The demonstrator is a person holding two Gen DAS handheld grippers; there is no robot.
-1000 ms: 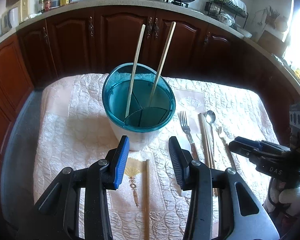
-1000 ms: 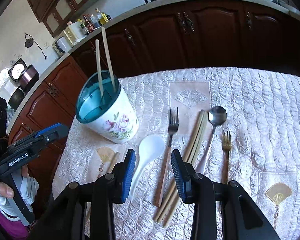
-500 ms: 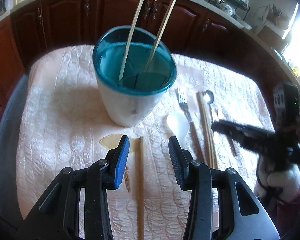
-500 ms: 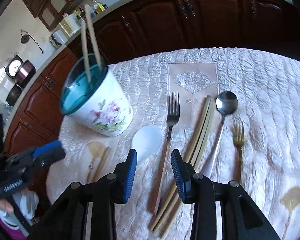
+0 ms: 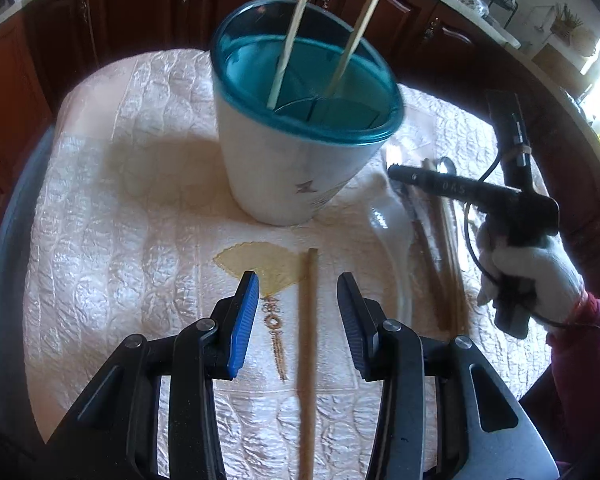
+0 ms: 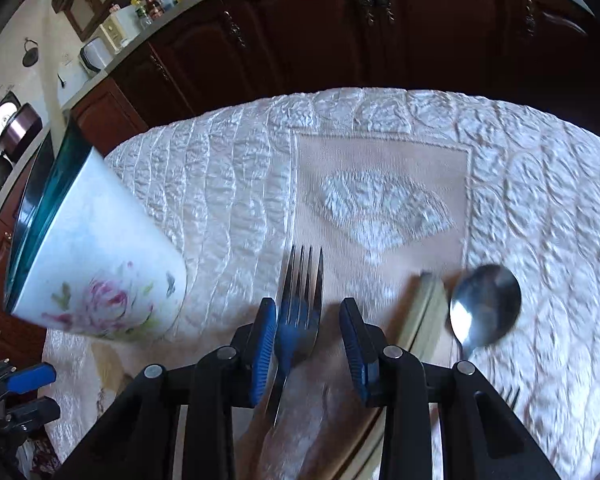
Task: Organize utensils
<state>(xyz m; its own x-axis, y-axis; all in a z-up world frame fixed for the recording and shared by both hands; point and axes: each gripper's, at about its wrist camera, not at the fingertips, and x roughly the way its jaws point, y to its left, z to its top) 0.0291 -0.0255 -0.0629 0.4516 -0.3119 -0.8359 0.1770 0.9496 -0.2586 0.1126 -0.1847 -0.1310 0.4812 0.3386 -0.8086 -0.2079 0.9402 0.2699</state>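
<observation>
While both grippers sit low over the quilted tablecloth, nothing is held yet, so the step in hand looks like lining up for two pickups.

Left wrist view: left gripper has jaws spread wide, empty, straddling a single wooden chopstick that lies flat on the cloth and runs toward the camera between the fingers. Utensil holder, white with a teal rim and inner dividers, stands upright just past the chopstick's far tip; two chopsticks already lean inside it. White spoon and more utensils lie to its right, blurred. Right gripper shows at right in a gloved hand, nose down over that row.

Right wrist view: right gripper, jaws spread, not touching anything I can confirm; steel fork lies between the fingers, tines pointing away. Pale chopstick bundle and metal spoon lie just beside, right. Holder at left, motion-blurred.

Next move, my guess: each gripper drops the last bit, closes on its item across the narrow width, lifts, then tips it into a holder compartment. Fork is thin and flat on soft cloth, so the fingers could snag fabric or slip off
</observation>
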